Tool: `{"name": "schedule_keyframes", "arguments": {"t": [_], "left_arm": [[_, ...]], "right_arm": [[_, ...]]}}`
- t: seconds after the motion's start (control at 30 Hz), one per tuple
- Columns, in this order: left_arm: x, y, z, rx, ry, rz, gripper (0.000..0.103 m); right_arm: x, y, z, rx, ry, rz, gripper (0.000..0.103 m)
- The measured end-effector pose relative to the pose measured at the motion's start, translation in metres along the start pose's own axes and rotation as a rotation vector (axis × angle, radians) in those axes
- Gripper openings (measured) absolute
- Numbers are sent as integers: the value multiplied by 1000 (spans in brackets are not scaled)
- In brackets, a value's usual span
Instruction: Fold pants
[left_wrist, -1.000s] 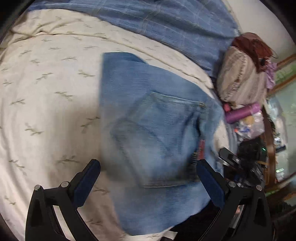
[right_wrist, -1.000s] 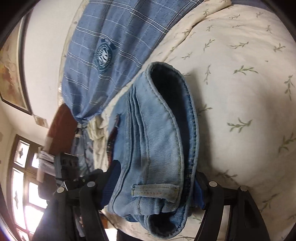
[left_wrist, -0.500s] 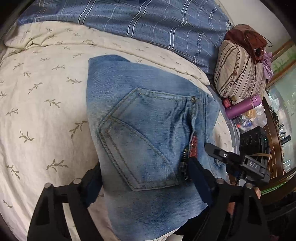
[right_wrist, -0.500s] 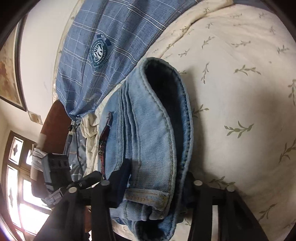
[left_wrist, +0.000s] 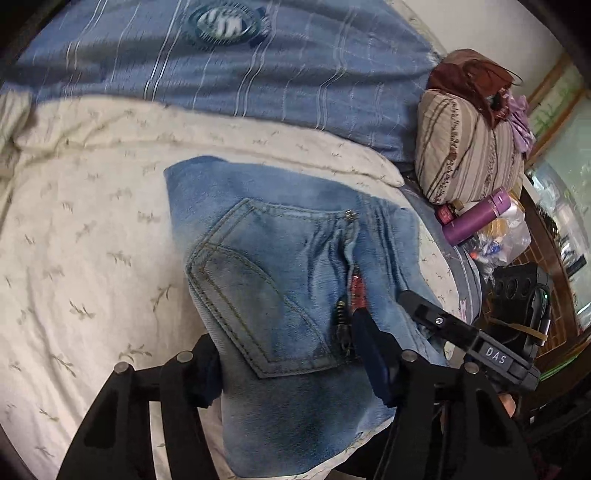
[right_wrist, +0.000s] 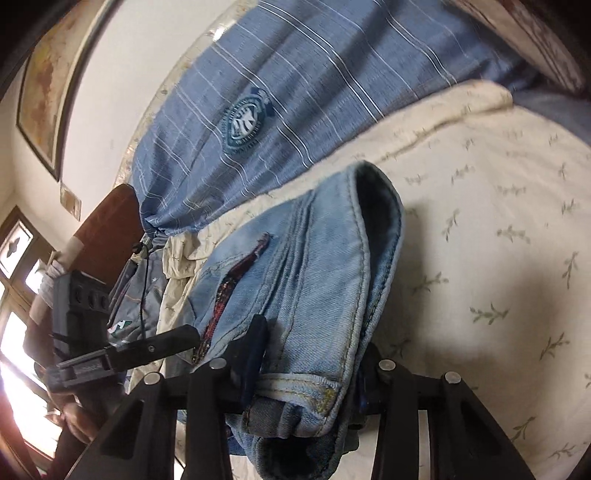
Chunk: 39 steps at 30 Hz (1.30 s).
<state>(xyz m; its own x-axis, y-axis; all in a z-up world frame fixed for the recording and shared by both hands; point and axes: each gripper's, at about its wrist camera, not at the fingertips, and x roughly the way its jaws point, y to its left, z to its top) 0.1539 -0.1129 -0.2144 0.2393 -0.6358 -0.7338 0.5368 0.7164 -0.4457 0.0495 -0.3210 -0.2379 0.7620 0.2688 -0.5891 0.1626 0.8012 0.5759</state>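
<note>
White letters "DAS" stand on the black body of the right claw (left_wrist: 495, 356), seen in the left wrist view beside the jeans (left_wrist: 288, 280). The blue striped cloth (right_wrist: 295, 92) carries a round teal and white crest (right_wrist: 245, 123); ring lettering runs around it, but it is too small and blurred to read in either view.

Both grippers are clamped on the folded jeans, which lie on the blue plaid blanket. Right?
Not quite. Both the left gripper and right gripper do clamp the jeans, but the left wrist view shows the jeans on the cream leaf-print sheet; the plaid blanket lies beyond them.
</note>
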Motion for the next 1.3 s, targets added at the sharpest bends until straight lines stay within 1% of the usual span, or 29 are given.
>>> {"name": "schedule_keyframes", "arguments": {"t": [0.1, 0.23, 0.3, 0.37, 0.47, 0.57, 0.6, 0.63, 0.67, 0.7, 0.73, 0.77, 0.83, 0.9, 0.93, 0.97, 1.03, 1.1, 1.13, 1.2, 1.23, 1.3], "left_arm": [[-15, -11, 7, 53, -41, 34, 64], [-37, -16, 19, 86, -107, 53, 64], [-43, -12, 22, 92, -124, 69, 64], [-42, -6, 24, 81, -128, 87, 64], [-33, 8, 21, 47, -103, 107, 64], [-13, 27, 14, -2, -56, 124, 64], [-5, 34, 12, -23, -34, 135, 64], [2, 40, 10, -40, -19, 148, 64], [7, 47, 7, -63, -9, 161, 65], [10, 48, 6, -84, -4, 159, 72], [12, 52, 6, -111, 7, 159, 75], [13, 54, 7, -134, 21, 164, 78], [11, 56, 7, -158, 42, 173, 80], [3, 51, 6, -144, 40, 197, 80], [-3, 46, 5, -125, 28, 224, 80], [-12, 38, 5, -95, 5, 268, 80], [-27, 23, 4, -49, -43, 331, 80], [-47, 7, 3, 8, -109, 403, 81], [-58, -1, 1, 38, -145, 440, 81], [-77, -15, -2, 84, -208, 502, 88], [-85, -22, -3, 104, -240, 527, 89], [-105, -35, -8, 151, -313, 576, 92]], "right_arm": [[-3, 7, 1, -15, -36, 18, 42], [-7, 24, 3, -63, -121, 35, 42], [-3, 29, 6, -71, -138, 47, 42], [4, 30, 9, -71, -123, 47, 42], [20, 31, 14, -88, -76, 27, 42], [38, 26, 16, -80, -1, -1, 42], [48, 22, 15, -69, 44, -20, 42], [53, 18, 14, -64, 69, -40, 42], [56, 15, 12, -60, 84, -49, 43], [59, 12, 12, -48, 102, -44, 45], [60, 11, 11, -38, 112, -47, 49], [61, 9, 11, -27, 130, -55, 54], [61, 3, 11, 7, 152, -80, 60], [53, 3, 12, 20, 138, -80, 60], [47, 5, 11, 10, 117, -83, 60], [39, 8, 10, -9, 89, -89, 60], [22, 20, 6, -62, 27, -104, 60], [9, 33, 3, -104, -20, -124, 60], [-1, 41, -2, -138, -57, -140, 61], [-15, 54, -9, -187, -112, -147, 64], [-22, 59, -13, -205, -134, -148, 67], [-33, 69, -23, -232, -162, -141, 67]]}}
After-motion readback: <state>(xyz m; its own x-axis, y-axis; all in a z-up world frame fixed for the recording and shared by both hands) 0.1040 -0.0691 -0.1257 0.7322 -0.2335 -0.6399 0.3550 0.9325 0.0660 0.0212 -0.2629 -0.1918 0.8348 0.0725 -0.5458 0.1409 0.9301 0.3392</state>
